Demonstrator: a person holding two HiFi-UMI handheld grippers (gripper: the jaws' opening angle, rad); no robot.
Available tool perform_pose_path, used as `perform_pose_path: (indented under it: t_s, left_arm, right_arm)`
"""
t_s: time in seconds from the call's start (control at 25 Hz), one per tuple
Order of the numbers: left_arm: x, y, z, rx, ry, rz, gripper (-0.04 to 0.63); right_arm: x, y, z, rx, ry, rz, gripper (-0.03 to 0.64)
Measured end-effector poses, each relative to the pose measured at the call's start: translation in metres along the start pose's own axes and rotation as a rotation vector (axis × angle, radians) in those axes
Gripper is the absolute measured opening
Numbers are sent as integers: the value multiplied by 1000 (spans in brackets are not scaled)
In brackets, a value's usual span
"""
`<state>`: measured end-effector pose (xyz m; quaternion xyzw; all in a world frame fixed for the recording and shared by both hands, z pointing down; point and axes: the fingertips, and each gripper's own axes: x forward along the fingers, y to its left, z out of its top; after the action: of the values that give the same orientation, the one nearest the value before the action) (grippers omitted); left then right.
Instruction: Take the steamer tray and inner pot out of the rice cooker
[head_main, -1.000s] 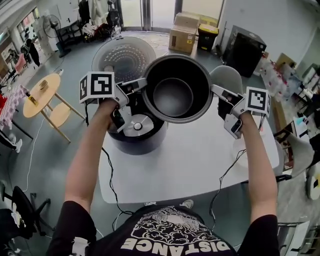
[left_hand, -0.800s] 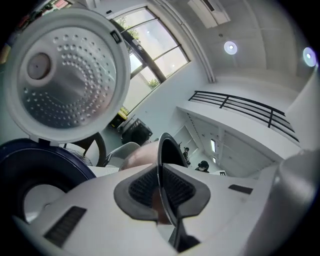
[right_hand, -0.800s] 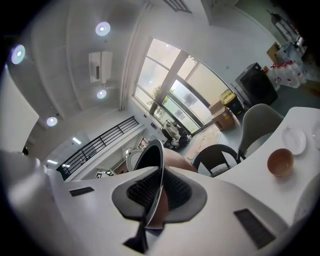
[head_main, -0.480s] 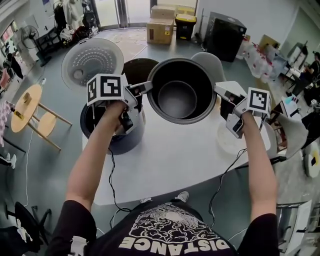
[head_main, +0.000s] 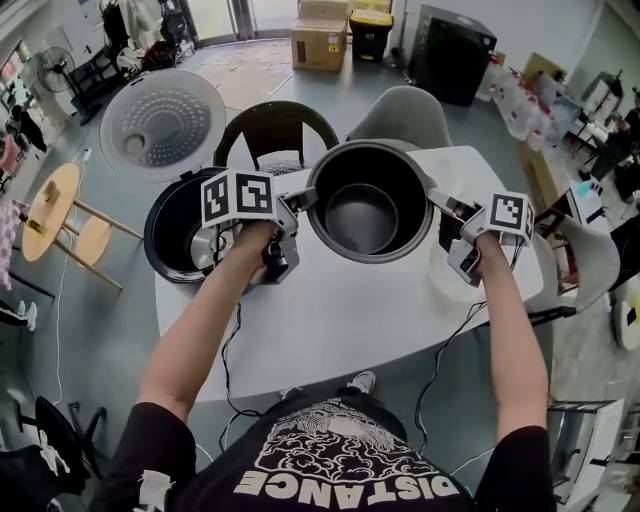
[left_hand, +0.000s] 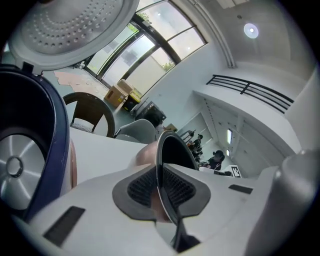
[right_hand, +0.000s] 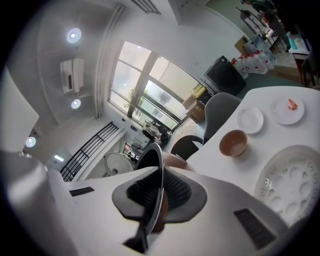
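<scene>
The metal inner pot (head_main: 368, 205) is out of the cooker and hangs over the white table (head_main: 340, 320), to the right of the dark blue rice cooker body (head_main: 180, 235). My left gripper (head_main: 299, 199) is shut on the pot's left rim and my right gripper (head_main: 438, 204) is shut on its right rim. In the left gripper view the thin rim (left_hand: 161, 165) stands pinched between the dark pads (left_hand: 142, 187). The right gripper view shows the rim (right_hand: 159, 180) clamped the same way. The white perforated steamer tray (right_hand: 290, 182) lies on the table under my right hand.
The cooker's lid (head_main: 160, 122) stands open behind the body. A dark chair (head_main: 275, 125) and a grey chair (head_main: 405, 115) stand at the table's far side. A brown bowl (right_hand: 233, 142) and two small plates (right_hand: 249, 119) sit on the table's right part.
Both grippers have carried the pot from above the cooker to the right and lower, over the table. The grip on the rim looks the same.
</scene>
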<state>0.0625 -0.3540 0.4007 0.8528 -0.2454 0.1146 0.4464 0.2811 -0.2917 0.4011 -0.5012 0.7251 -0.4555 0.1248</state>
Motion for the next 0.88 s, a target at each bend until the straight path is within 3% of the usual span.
perform_pose_path:
  t_s: [0.4,0.88]
  left_arm:
    - [49,39,-49,-51,119,160,48]
    - [62,70,-79,-115,162,212,57]
  right_arm:
    - [15,-72,-27,127,120,-65,38]
    - [30,-104,-52,139,222,-90,43]
